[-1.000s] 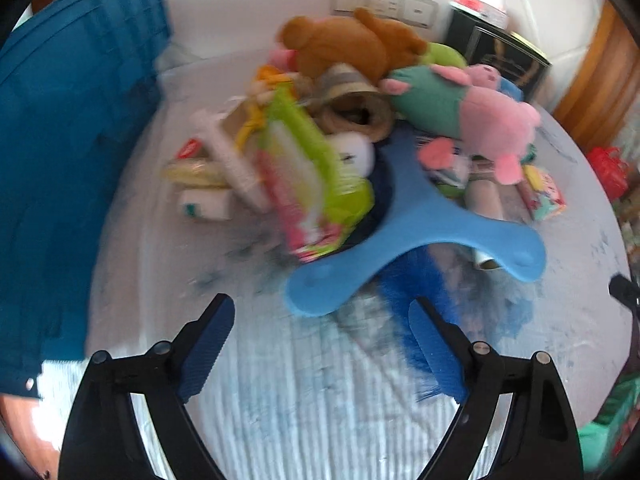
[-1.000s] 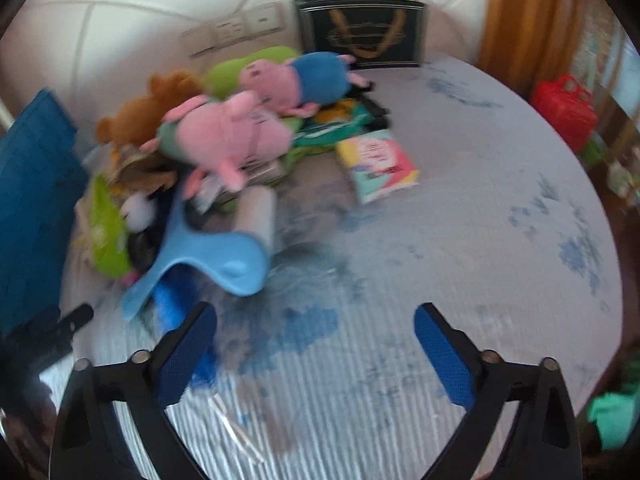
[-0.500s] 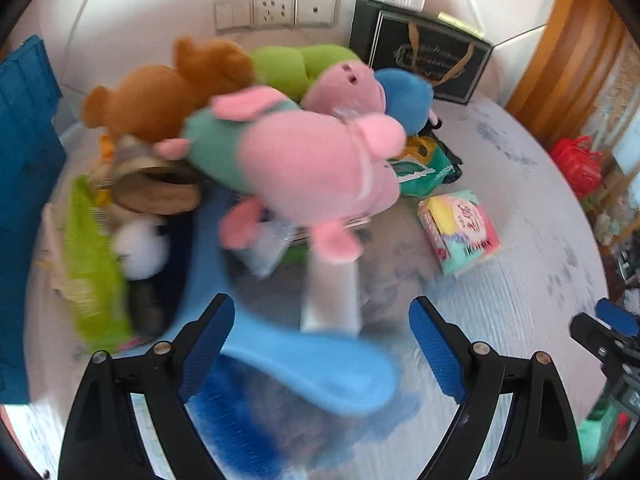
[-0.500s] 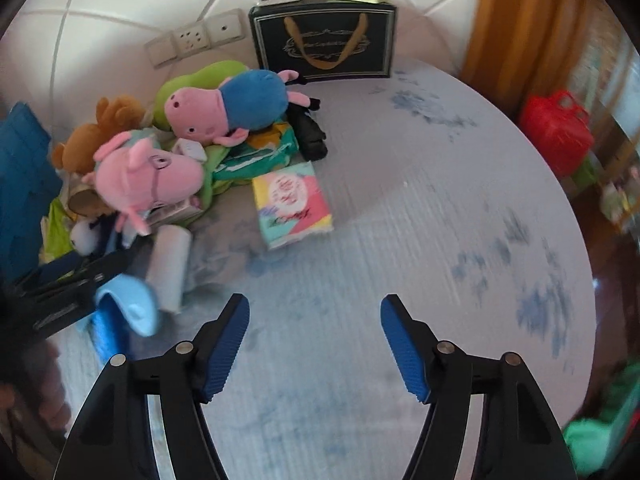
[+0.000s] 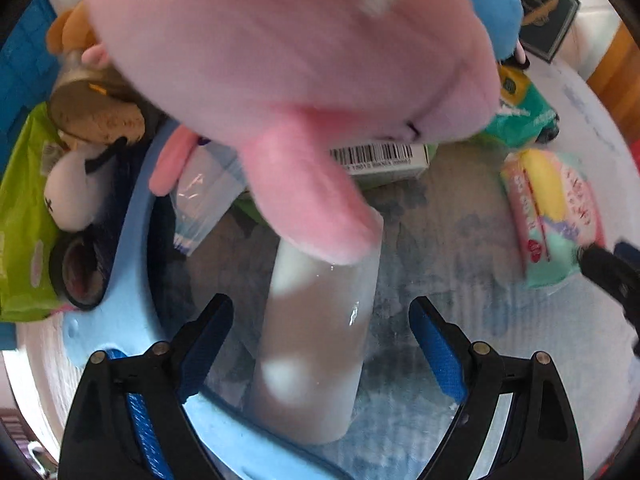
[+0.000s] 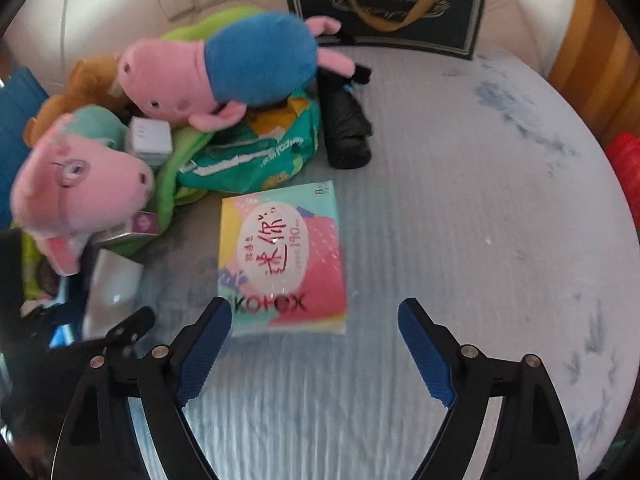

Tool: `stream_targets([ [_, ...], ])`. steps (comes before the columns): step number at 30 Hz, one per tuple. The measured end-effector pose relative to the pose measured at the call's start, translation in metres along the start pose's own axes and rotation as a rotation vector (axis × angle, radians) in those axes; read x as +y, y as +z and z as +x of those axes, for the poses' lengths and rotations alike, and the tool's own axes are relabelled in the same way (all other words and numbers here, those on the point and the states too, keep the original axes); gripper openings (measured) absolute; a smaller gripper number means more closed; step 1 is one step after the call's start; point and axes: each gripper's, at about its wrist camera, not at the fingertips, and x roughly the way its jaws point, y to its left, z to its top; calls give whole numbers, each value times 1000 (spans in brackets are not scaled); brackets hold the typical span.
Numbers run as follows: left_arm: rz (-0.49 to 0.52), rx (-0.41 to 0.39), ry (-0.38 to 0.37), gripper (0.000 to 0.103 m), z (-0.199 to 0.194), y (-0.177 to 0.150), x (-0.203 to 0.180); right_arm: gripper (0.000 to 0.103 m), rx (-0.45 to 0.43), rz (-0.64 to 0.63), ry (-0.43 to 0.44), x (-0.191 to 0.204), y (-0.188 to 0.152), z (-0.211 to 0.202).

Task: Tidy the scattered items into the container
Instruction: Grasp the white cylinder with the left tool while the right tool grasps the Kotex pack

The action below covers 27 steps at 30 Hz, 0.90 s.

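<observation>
Well, you're hovering the left gripper (image 5: 320, 344), jaws released, over the tube (image 5: 312, 344); right gripper (image 6: 316, 344) opening above the packet (image 6: 282, 256); everything's waiting.

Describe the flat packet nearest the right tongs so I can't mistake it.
Start from the black gift bag at the back and come forward past the toy pile. The packet lies alone, flat, left-front of the right tongs: pastel pink, yellow and mint, with red lettering.
</observation>
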Motion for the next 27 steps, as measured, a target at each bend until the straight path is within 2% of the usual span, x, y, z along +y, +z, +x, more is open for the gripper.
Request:
stream_targets([
  [2, -7, -8, 30, 95, 1, -1, -5, 90, -9, 4, 10, 3, 3, 9],
  [4, -16, -16, 32, 96, 0, -1, -12, 93, -15, -2, 13, 7, 4, 15],
  [7, -16, 19, -58, 97, 5, 2, -27, 92, -33, -32, -5, 12, 3, 12],
  [8, -18, 8, -65, 98, 5, 3, -28, 91, -33, -41, -3, 13, 3, 11],
  [10, -39, 8, -94, 98, 7, 3, -20, 82, -33, -57, 7, 14, 4, 10],
  [13, -64, -6, -83, 103, 9, 0, -4, 82, -37, -69, 20, 18, 5, 10],
  [17, -55, -23, -82, 103, 7, 0, -3, 86, -53, -105, 16, 36, 7, 12],
  [19, -56, -28, -81, 103, 6, 1, -2, 82, -25, -112, 5, 39, 5, 21],
  [20, -55, -30, -77, 103, 6, 2, -2, 75, -5, -109, -7, 37, 3, 25],
  [21, -55, -34, -75, 103, 5, 2, -2, 73, 7, -103, -9, 34, -1, 27],
  [25, -46, -48, -64, 103, 2, 3, -2, 70, 16, -65, -21, 13, -24, 14],
  [27, -44, -21, -83, 103, 1, 4, -2, 71, 24, -50, -34, 1, -35, 8],
])
